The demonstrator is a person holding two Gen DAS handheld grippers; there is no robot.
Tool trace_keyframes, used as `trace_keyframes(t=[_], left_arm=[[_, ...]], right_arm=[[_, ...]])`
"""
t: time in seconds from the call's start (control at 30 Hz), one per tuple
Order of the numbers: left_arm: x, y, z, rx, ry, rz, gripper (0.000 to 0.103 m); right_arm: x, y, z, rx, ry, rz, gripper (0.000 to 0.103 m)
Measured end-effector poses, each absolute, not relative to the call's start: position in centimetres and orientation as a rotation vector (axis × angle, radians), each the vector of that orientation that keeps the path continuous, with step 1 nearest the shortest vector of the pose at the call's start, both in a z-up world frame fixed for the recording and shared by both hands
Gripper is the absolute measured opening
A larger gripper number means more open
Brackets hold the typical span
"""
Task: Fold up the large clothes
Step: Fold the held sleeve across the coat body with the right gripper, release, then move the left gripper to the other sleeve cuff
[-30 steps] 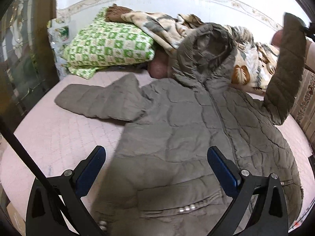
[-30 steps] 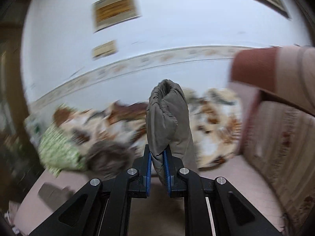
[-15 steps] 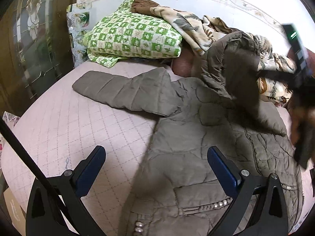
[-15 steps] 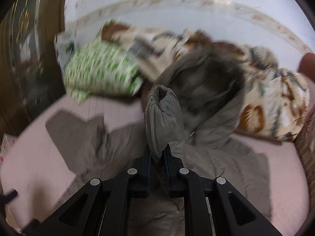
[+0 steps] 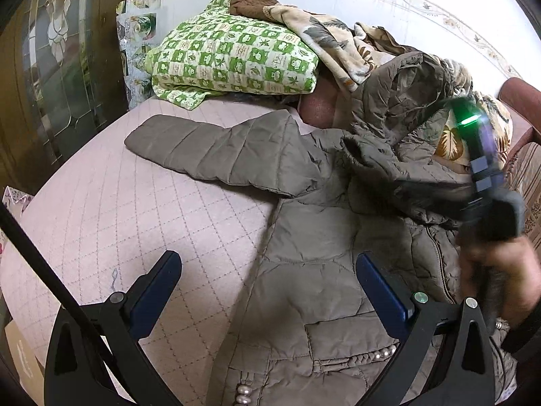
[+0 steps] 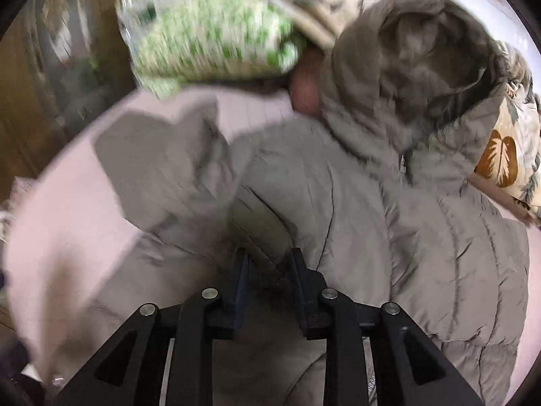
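Your right gripper [image 6: 267, 267] has carried the jacket's [image 5: 321, 270] sleeve [image 6: 263, 233] down across its chest on the bed [image 5: 118, 220]; its jaws have just been opening, cuff between them. Your left gripper [image 5: 270, 287] stays wide, empty.

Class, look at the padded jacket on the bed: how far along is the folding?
Done: the jacket lies flat, and one sleeve is folded across the chest. In hand: the right gripper has just been opening its jaws, with the cuff between them. Left: the other sleeve lies spread on the bed, the hood is unfolded, and the left gripper hovers open.
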State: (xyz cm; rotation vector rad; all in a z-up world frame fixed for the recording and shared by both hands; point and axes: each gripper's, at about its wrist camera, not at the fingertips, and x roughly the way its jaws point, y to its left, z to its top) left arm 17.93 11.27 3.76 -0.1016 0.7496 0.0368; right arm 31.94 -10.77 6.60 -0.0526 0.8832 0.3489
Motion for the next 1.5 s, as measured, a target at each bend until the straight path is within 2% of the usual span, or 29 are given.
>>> trace_keyframes(t=[0.1, 0.13, 0.3, 0.5, 0.57, 0.73, 0.87, 1.0, 1.13, 1.23, 1.37, 1.43, 1.5], left_arm=[[18.2, 11.3, 3.5, -0.11, 0.761, 0.036, 0.103], [18.2, 11.4, 3.5, -0.113, 0.764, 0.034, 0.103], [18.3, 10.9, 3.4, -0.095, 0.761, 0.035, 0.103], [18.8, 10.1, 2.9, -0.079, 0.782, 0.031, 0.103], [18.9, 9.7, 2.8, -0.068, 0.782, 0.031, 0.103], [18.9, 9.5, 2.7, -0.054, 0.779, 0.034, 0.103], [19.0, 9.5, 2.7, -0.059, 0.789, 0.037, 0.103], [19.1, 9.7, 2.7, -0.05, 0.789, 0.049, 0.103], [19.5, 10.4, 2.4, -0.05, 0.804, 0.066, 0.103], [19.9, 11.3, 2.0, -0.058, 0.827, 0.076, 0.103], [20.8, 13.4, 1.2, -0.102, 0.883, 0.103, 0.103], [21.3, 14.5, 0.8, -0.126, 0.91, 0.122, 0.103], [21.6, 15.7, 0.4, -0.16, 0.927, 0.14, 0.103]], right_arm=[[31.6, -15.2, 9.1, 0.057, 0.809, 0.298, 0.05], [31.9, -17.4, 9.6, 0.064, 0.786, 0.231, 0.054], [33.9, -25.8, 8.0, 0.037, 0.829, -0.041, 0.054], [35.5, -33.7, 0.8, 0.131, 1.052, -0.182, 0.055], [35.3, -34.4, -0.2, 0.151, 1.06, -0.17, 0.055], [34.6, -32.2, 3.7, 0.108, 0.983, -0.203, 0.055], [33.6, -25.4, 6.2, 0.074, 0.914, 0.009, 0.055], [33.8, -18.8, 4.6, 0.064, 0.963, 0.138, 0.055], [34.9, -15.7, 0.3, -0.04, 1.062, 0.098, 0.058], [34.5, -15.8, 1.3, -0.027, 1.069, 0.095, 0.058], [29.8, -16.3, 5.7, 0.065, 0.992, 0.18, 0.058], [26.6, -16.2, 7.5, 0.085, 0.945, 0.193, 0.064], [22.9, -15.9, 8.6, 0.065, 0.905, 0.22, 0.065]])
